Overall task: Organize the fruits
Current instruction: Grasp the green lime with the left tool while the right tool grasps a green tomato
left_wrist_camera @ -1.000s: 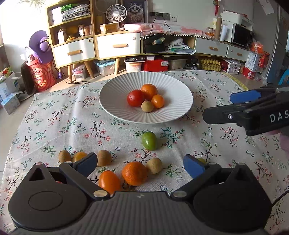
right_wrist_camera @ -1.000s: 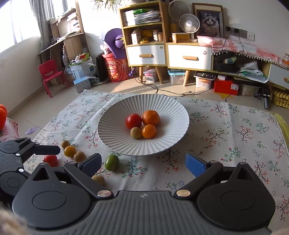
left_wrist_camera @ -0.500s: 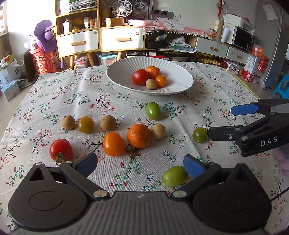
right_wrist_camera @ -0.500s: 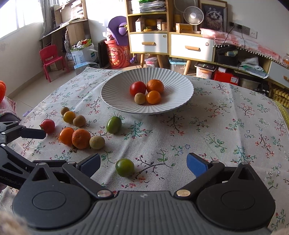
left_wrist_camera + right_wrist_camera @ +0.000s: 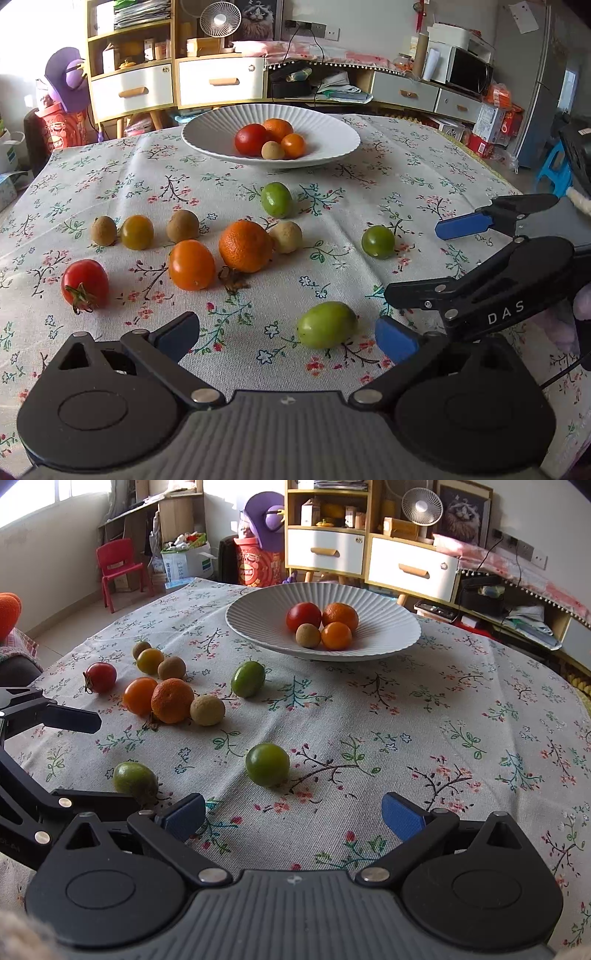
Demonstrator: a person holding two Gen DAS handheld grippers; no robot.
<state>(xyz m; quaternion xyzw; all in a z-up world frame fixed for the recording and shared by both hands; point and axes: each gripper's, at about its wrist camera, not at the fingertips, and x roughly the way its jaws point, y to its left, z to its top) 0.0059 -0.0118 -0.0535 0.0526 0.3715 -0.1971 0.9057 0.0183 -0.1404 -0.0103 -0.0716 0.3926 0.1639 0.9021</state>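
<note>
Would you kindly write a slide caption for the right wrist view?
Open right gripper faces a round green tomato on the floral tablecloth; white ribbed bowl beyond.

Left wrist view looked from low over the near edge of the tablecloth point(image 5: 369, 177), facing the shelves point(image 5: 129, 55), close to the loose fruit. Right wrist view sat to its right, angled leftward. Both shared the white plate point(image 5: 207, 133) point(image 5: 388, 635) and the round green fruit point(image 5: 378, 242) point(image 5: 267, 764).
</note>
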